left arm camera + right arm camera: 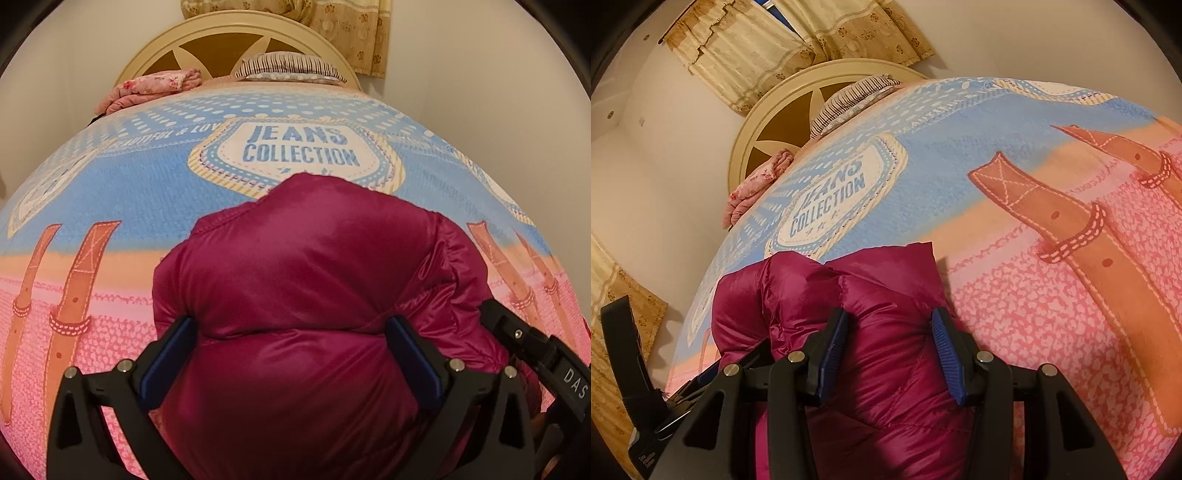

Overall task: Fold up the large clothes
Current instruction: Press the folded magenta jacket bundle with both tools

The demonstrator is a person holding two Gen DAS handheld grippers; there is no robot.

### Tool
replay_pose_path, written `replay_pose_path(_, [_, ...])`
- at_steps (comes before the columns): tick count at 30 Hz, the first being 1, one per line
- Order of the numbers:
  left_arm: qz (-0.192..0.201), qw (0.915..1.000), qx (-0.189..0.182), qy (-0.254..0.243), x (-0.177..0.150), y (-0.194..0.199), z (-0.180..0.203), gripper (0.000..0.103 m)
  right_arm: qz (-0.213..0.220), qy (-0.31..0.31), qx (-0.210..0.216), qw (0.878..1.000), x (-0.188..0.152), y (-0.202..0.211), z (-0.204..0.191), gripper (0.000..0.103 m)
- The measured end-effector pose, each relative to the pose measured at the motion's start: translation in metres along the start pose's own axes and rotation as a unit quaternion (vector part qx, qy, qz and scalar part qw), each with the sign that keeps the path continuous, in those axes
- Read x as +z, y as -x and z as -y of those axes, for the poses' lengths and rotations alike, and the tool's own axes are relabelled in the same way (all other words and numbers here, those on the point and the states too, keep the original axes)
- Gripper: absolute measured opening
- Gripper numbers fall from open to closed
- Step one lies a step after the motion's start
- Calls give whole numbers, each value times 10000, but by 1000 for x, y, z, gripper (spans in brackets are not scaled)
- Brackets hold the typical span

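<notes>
A magenta padded jacket [314,266] lies folded into a thick bundle on the bed, near its front edge. My left gripper [291,354] is wide open, its blue pads on either side of the bundle's near end. The right gripper's body shows at the lower right of the left wrist view [532,354]. In the right wrist view the jacket [871,295] fills the lower middle. My right gripper [890,350] has its jaws partly closed around a puffy fold of the jacket, blue pads pressing its sides. The left gripper's body shows at the far left [631,369].
The bedspread [147,192] is blue and pink with a "JEANS COLLECTION" print. A striped pillow [291,66] and a folded pink floral blanket [147,88] lie by the cream headboard [155,48]. Curtains [746,48] hang on the wall behind.
</notes>
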State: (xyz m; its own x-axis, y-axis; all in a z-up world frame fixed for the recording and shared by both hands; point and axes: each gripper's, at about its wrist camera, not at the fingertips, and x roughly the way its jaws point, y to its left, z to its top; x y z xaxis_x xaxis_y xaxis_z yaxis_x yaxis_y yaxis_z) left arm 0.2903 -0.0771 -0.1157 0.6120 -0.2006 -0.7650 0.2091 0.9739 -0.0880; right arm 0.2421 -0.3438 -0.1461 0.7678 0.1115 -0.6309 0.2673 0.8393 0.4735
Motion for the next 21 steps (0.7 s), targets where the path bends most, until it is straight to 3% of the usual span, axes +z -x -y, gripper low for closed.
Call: replay_pose_path(21, [-97, 9999, 29, 2, -2, -8, 0, 103, -128, 70, -174, 9997, 1, -8, -4, 49])
